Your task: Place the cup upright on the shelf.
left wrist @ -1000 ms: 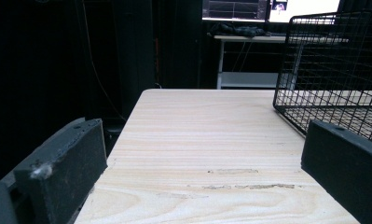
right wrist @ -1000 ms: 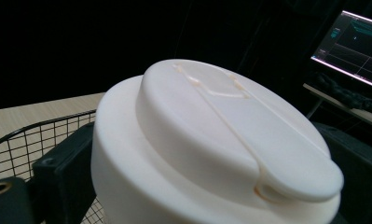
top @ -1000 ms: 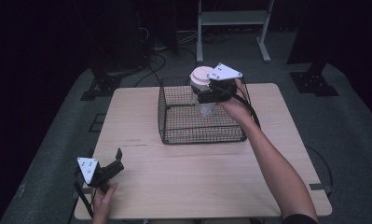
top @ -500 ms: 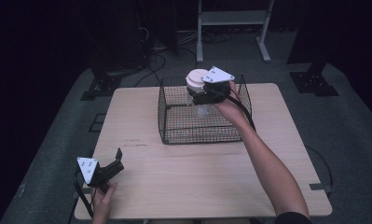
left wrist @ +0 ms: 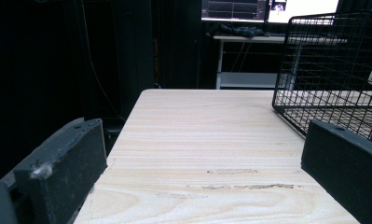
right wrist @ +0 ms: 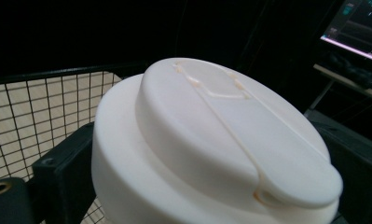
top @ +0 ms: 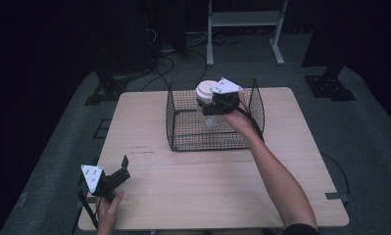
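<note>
Two grippers are at work over the pale wooden table [top: 207, 186], but just one is busy. The right gripper [top: 213, 104] is clamped on a clear plastic jar with a wide white flip-top lid [top: 206, 93], its black jaws pressing the jar just under the lid on either side, as the right gripper view makes plain [right wrist: 216, 154]. The jar hangs within the black wire-mesh basket [top: 183, 132] at the far middle of the table, its lid level with the rim; whether its base touches the mesh floor I cannot tell. My guess is it is being set down or lifted out. Either way, keep it upright, move straight up or down, and steer clear of the far basket wall, which is close. The left gripper [top: 118, 172] rests at the near left corner, jaws spread wide with nothing between them, well apart from the basket.
</note>
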Demonstrator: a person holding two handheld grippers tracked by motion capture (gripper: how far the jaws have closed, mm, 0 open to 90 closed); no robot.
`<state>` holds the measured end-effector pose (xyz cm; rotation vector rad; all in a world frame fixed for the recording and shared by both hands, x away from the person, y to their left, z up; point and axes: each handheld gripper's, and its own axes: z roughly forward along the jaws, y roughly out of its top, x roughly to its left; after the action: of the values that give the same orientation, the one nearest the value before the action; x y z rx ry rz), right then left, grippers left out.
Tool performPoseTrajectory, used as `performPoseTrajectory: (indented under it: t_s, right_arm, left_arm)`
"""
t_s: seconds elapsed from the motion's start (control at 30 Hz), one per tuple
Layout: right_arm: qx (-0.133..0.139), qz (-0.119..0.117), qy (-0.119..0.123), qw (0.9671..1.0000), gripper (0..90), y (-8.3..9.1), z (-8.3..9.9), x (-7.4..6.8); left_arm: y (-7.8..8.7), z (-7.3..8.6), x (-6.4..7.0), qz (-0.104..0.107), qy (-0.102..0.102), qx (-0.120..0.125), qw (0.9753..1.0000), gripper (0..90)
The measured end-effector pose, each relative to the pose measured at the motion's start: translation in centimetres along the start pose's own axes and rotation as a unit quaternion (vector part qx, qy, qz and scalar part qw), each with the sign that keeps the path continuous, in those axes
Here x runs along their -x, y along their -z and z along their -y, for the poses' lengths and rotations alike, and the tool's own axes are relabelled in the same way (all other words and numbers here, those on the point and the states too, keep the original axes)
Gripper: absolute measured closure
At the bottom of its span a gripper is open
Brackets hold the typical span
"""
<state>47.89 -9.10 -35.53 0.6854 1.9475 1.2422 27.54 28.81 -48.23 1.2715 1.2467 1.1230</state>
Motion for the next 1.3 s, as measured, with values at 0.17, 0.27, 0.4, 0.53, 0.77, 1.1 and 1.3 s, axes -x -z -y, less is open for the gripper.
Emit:
performPoseTrajectory:
  t_s: [0.17,0.27,0.4,0.53,0.77,1.1,1.3]
  right_arm:
    - [-0.007,0.002,-0.001,1.0000,4.0,-0.4,0.9,-0.2]
    - [-0.010,0.005,-0.002,0.9999,3.9,-0.6,1.3,-0.2]
    - [-0.015,0.005,-0.005,0.9999,3.9,-0.8,1.7,-0.1]
    - [-0.020,0.006,-0.006,0.9998,3.9,-1.1,2.2,0.0]
    - [-0.035,0.007,-0.009,0.9993,3.9,-1.7,3.1,0.0]
    - [-0.039,0.005,-0.010,0.9992,3.9,-1.7,3.3,0.4]
    - [-0.041,0.004,-0.009,0.9991,3.8,-1.6,3.3,0.5]
  left_arm:
    - [0.0,0.0,0.0,0.000,0.000,0.000,1.0000,0.0]
    - [0.0,0.0,0.0,0.000,0.000,0.000,1.0000,0.0]
    - [0.0,0.0,0.0,0.000,0.000,0.001,1.0000,0.0]
    - [0.0,0.0,0.0,0.000,-0.001,0.000,1.0000,0.0]
    - [0.0,0.0,0.0,0.000,0.000,0.001,1.0000,0.0]
    - [0.0,0.0,0.0,0.000,-0.001,0.001,1.0000,0.0]
    - [0.0,0.0,0.0,0.000,-0.002,0.001,1.0000,0.0]
